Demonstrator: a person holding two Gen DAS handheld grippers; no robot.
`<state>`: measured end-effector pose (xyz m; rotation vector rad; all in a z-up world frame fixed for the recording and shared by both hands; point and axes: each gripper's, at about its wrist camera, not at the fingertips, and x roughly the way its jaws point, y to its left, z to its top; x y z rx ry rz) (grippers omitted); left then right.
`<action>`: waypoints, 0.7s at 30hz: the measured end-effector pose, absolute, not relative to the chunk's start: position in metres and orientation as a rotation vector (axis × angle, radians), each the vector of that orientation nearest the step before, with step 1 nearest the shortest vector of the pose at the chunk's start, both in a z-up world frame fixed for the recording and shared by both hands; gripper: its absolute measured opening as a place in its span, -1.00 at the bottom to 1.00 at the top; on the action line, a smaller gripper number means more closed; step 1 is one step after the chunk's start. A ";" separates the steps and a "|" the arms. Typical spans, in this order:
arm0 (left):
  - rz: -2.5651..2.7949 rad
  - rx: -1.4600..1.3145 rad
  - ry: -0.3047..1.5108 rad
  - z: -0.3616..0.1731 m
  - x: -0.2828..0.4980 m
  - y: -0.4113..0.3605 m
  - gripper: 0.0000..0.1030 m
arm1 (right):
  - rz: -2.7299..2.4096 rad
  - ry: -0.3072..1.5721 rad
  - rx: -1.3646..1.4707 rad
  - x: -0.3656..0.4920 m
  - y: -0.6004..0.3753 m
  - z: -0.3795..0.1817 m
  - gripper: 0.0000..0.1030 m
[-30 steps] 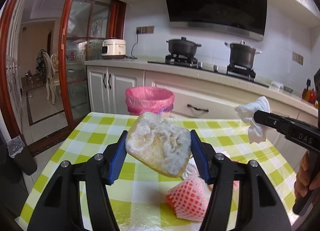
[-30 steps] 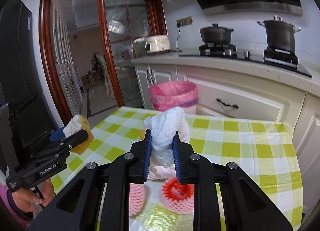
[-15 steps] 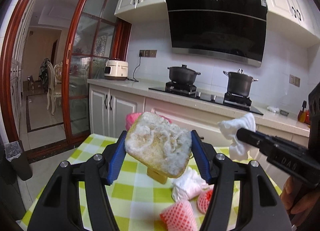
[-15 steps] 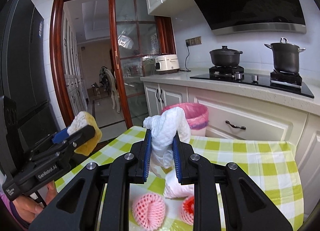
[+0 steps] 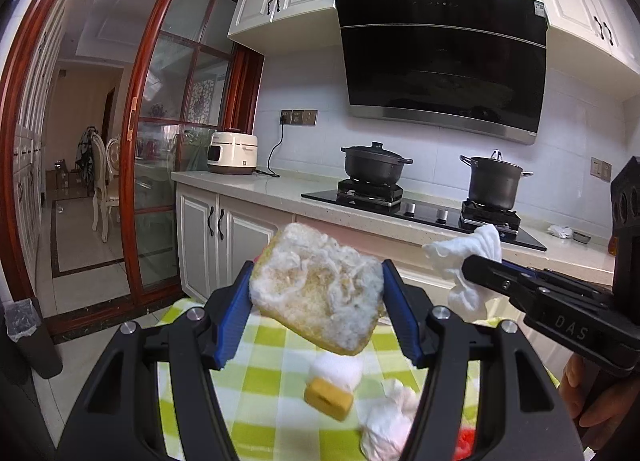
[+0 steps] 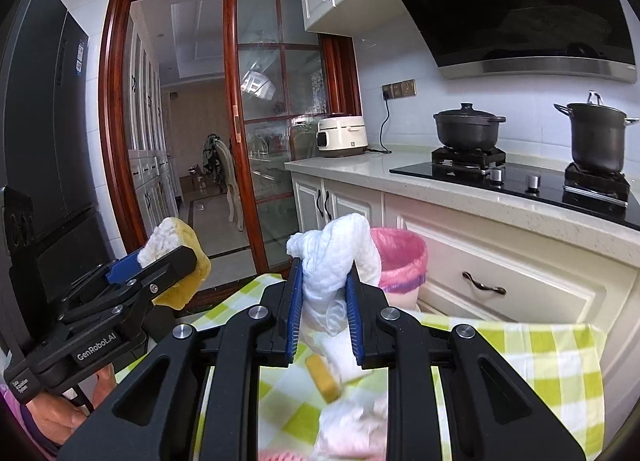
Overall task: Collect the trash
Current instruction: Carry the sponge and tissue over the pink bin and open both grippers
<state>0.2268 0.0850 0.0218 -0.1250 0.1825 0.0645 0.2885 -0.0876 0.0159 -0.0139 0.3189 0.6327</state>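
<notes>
above the table with the green and white checked cloth, the left gripper holds a worn yellow sponge between its blue pads, closed on both sides of it and lifted clear of the cloth. under it on the cloth lie a small yellow piece and a crumpled white tissue, near each other. to the right, the right gripper is closed tight on a white crumpled paper towel, which stands up above its fingers. beyond this towel, the bin with the pink bag stands on the floor in front of the white cabinets, past the far edge of the table.
</notes>
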 end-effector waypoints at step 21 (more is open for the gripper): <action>0.028 -0.113 0.287 -0.006 0.482 0.144 0.18 | 0.665 0.481 -0.007 0.517 -0.040 -0.034 -0.58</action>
